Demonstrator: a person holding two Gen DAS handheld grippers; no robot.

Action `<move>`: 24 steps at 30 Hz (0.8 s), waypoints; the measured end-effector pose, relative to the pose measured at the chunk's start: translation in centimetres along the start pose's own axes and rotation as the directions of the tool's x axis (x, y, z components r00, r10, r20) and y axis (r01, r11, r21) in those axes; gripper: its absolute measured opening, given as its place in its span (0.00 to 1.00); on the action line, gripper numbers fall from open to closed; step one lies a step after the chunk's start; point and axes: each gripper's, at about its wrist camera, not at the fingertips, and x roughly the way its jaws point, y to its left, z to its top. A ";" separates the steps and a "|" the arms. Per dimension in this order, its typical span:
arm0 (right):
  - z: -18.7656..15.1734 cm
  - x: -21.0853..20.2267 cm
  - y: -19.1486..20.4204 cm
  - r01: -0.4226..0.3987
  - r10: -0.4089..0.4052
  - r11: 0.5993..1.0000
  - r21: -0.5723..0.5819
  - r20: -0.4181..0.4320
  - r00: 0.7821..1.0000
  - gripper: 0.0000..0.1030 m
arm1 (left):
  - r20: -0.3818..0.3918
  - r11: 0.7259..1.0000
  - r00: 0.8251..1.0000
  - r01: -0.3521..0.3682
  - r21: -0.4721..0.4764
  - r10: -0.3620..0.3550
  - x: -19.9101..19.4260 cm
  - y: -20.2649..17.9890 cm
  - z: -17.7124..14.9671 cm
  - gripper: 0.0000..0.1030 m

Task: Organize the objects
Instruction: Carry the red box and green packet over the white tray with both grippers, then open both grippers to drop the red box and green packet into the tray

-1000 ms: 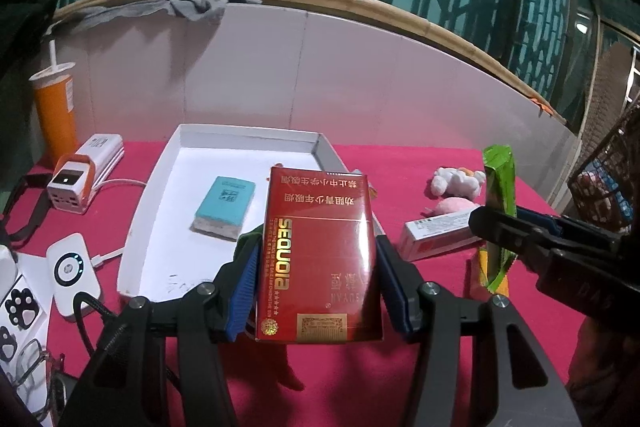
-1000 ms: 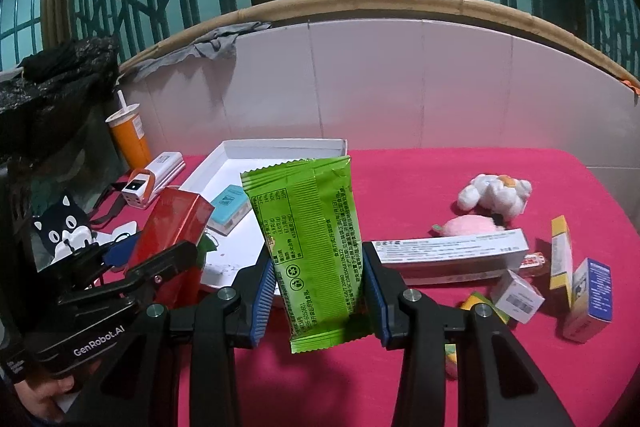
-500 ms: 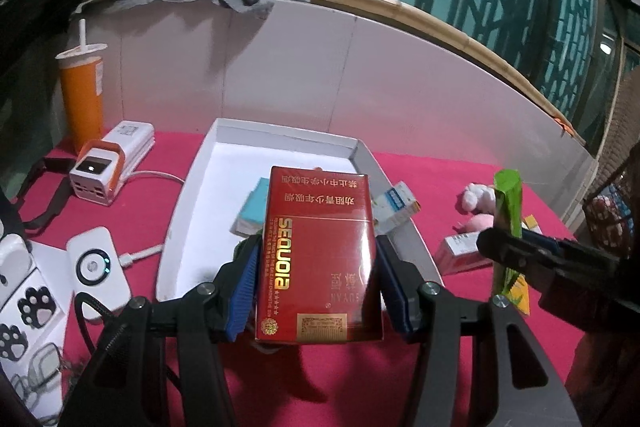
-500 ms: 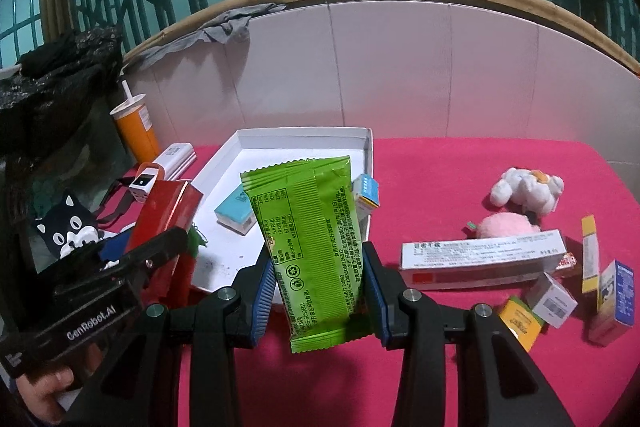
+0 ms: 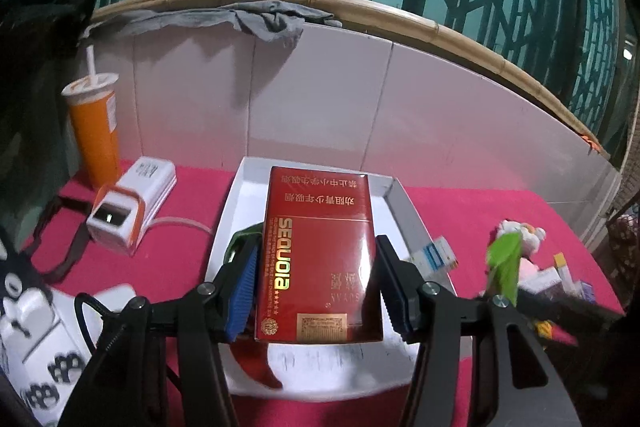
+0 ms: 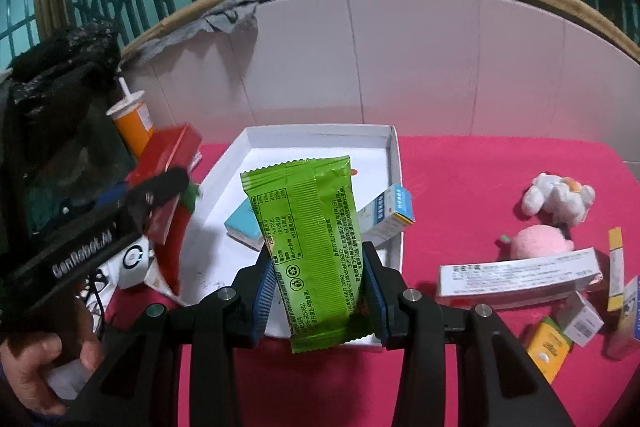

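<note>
Clamping a red cigarette pack [image 5: 318, 259] upright between its blue pads, the left gripper [image 5: 318, 287] fills the lower centre of its frame; likewise the right gripper [image 6: 320, 291] pinches a green snack packet [image 6: 310, 247]. Beyond both lies the white tray [image 6: 394, 163], mid-frame, on the pink tablecloth [image 6: 480, 167].

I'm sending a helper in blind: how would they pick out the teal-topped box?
Find the white tray on the pink tablecloth. Inside, behind the green packet, lies the teal-topped box. It lies flat, unlike the blue-and-white box tilted on the tray's right wall.
</note>
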 end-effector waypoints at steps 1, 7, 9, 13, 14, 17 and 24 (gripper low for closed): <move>0.1 0.6 0.1 0.003 -0.003 1.000 -0.005 -0.009 1.000 0.43 | -0.005 1.000 1.000 -0.006 0.002 0.006 0.6 -0.1 0.4 0.53; 0.6 4.5 0.7 0.025 -0.025 1.000 0.000 -0.075 0.997 0.43 | -0.061 1.000 0.998 -0.031 0.000 0.031 4.5 0.2 2.0 0.53; 0.6 5.4 0.8 0.042 -0.042 0.999 -0.002 -0.085 0.995 0.43 | -0.080 1.000 0.996 -0.028 -0.011 0.027 5.5 0.5 2.0 0.53; 0.6 6.8 0.5 0.068 -0.066 0.998 0.011 -0.101 0.993 0.43 | -0.083 0.999 0.996 -0.043 0.006 0.043 6.3 0.1 1.7 0.53; 0.6 7.0 0.3 0.071 -0.069 0.997 0.012 -0.104 0.992 0.43 | -0.080 0.999 0.996 -0.048 0.018 0.049 6.4 0.0 1.6 0.53; 0.5 7.5 0.2 0.078 -0.076 0.997 0.012 -0.108 0.991 0.43 | -0.084 0.998 0.995 -0.054 0.029 0.056 6.8 -0.2 1.5 0.53; 0.3 7.9 0.6 0.100 -0.100 0.995 0.000 -0.104 0.990 0.46 | -0.065 0.995 0.995 -0.078 0.055 0.081 7.1 -0.9 1.9 0.81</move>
